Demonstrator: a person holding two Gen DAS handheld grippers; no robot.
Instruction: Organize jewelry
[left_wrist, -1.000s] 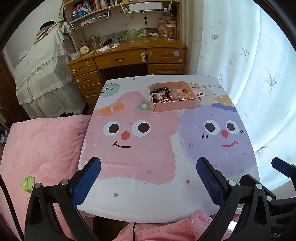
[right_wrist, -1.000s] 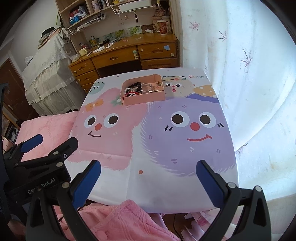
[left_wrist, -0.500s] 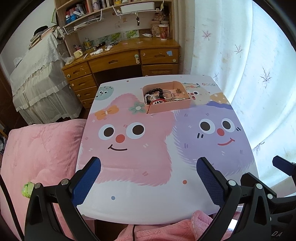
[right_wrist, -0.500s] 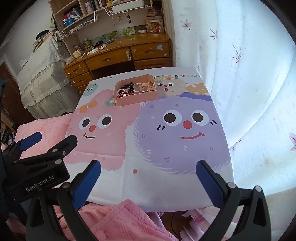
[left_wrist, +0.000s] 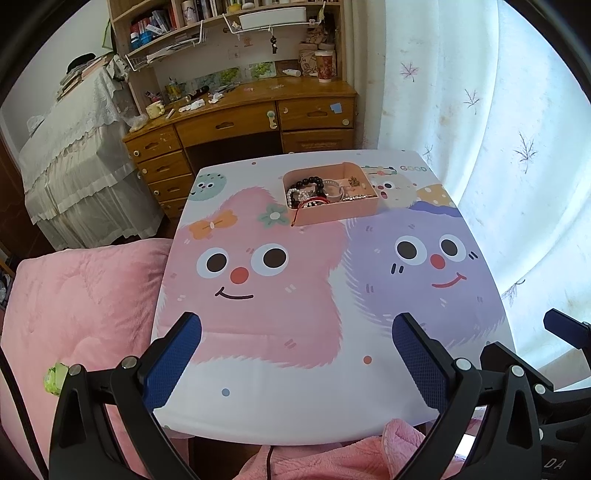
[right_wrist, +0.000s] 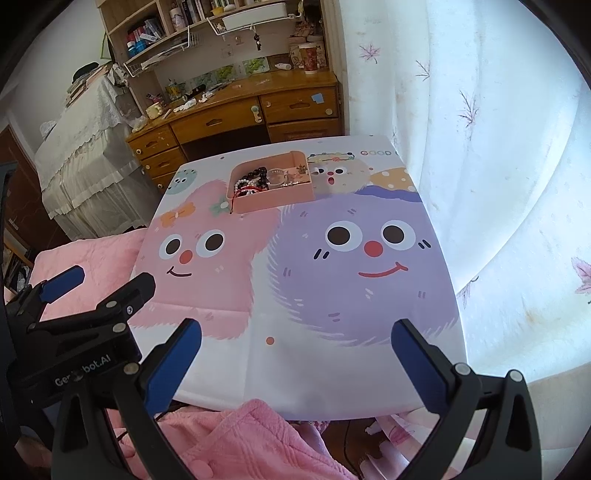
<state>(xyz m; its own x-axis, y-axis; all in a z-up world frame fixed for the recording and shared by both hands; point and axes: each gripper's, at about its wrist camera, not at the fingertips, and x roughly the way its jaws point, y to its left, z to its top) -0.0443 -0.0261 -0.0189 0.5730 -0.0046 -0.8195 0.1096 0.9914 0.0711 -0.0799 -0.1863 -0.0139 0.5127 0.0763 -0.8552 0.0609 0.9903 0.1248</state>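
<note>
Left wrist view: your left gripper (left_wrist: 295, 354) hangs over the near edge of the table (left_wrist: 295, 406); its jaws stand wide apart and hold nothing.
Right wrist view: your right gripper (right_wrist: 295, 356) hangs over the same near edge, jaws equally wide and empty.
Tray from left jaws: you have the pink tray (left_wrist: 332, 214) far ahead, well apart, and only slightly right of the midline between the fingers.
Tray from right jaws: the pink tray (right_wrist: 273, 201) lies far ahead and a little left of the midline.
Nearer arm: you cannot call it with confidence; both stand about equally far back, and the tray falls between the two lines of reach.
Tray axis: its long side runs across your jaws, left to right, with the right end turned slightly away from you.
Contents: black bead bracelet (left_wrist: 308, 182), pearl strand and red cord (left_wrist: 314, 201) are piled in the left half; a small charm (left_wrist: 354, 181) and a chain lie in the right half.
Loose end: the red cord spills over the tray's near left wall towards you.
Next move, as a judgement: you need a long straight reach forward, and the left jaws line up best with the piled side.
</note>
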